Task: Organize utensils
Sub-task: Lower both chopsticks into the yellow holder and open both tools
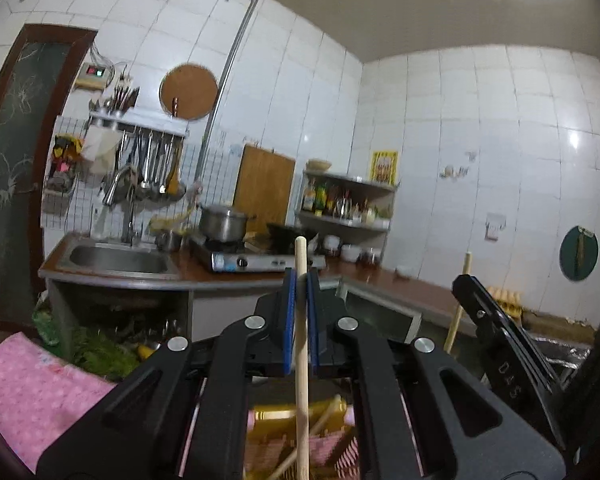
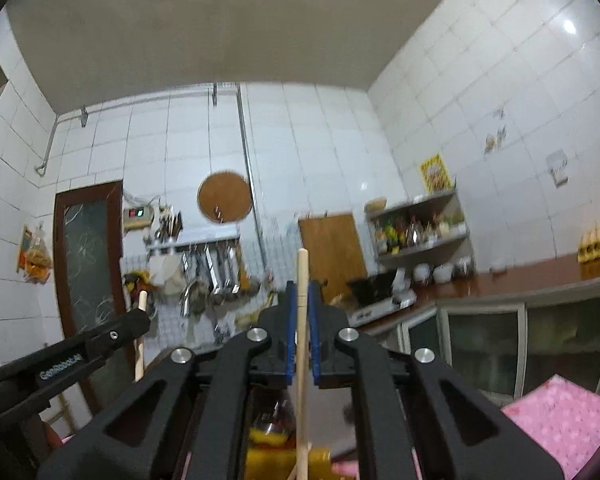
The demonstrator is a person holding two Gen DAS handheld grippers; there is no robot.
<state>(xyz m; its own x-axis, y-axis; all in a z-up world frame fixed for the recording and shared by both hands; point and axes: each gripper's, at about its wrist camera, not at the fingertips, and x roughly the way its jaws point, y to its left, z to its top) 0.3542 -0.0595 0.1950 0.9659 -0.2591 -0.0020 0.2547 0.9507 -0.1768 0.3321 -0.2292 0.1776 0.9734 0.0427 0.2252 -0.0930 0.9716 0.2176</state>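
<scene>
My left gripper (image 1: pixel 300 276) is shut on a pale wooden stick (image 1: pixel 301 344), likely a chopstick, held upright with its tip above the jaws. My right gripper (image 2: pixel 302 286) is shut on a second wooden stick (image 2: pixel 302 356), also upright. Each gripper shows in the other's view: the right one (image 1: pixel 466 280) with its stick (image 1: pixel 458 304) at the right, the left one (image 2: pixel 138 320) with its stick (image 2: pixel 141 336) at the left. Below both grippers lies a yellow holder (image 1: pixel 284 420) with more sticks on pink checked cloth; it also shows in the right wrist view (image 2: pixel 276 460).
A kitchen counter (image 1: pixel 196 270) runs along the tiled wall with a sink (image 1: pixel 118 258), a gas stove (image 1: pixel 260 260) bearing a pot (image 1: pixel 222 222), and a condiment shelf (image 1: pixel 346 200). Ladles hang on a rack (image 1: pixel 148 160). A pink dotted cloth (image 1: pixel 32 392) lies at lower left.
</scene>
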